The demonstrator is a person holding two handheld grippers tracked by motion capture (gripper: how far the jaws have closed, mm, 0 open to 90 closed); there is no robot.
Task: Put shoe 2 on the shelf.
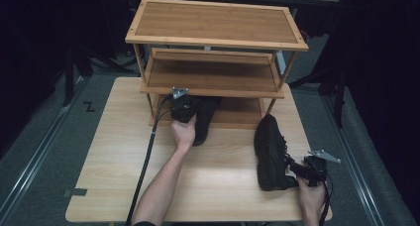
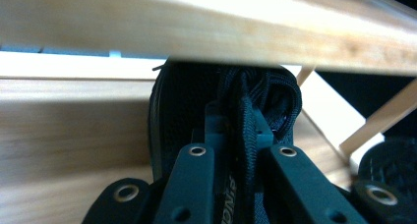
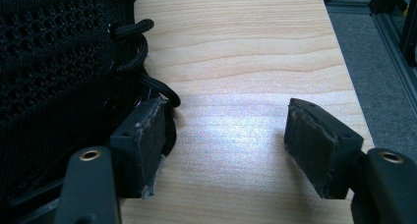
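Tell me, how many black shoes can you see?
2. One shoe is held in the left gripper, going onto the rack's bottom shelf. The other shoe lies on the table beside the open right gripper.

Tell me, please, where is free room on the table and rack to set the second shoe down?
Free: the top shelf, the middle shelf, and the table left of the forearm. Crowded: the bottom shelf, where the left gripper holds one shoe.
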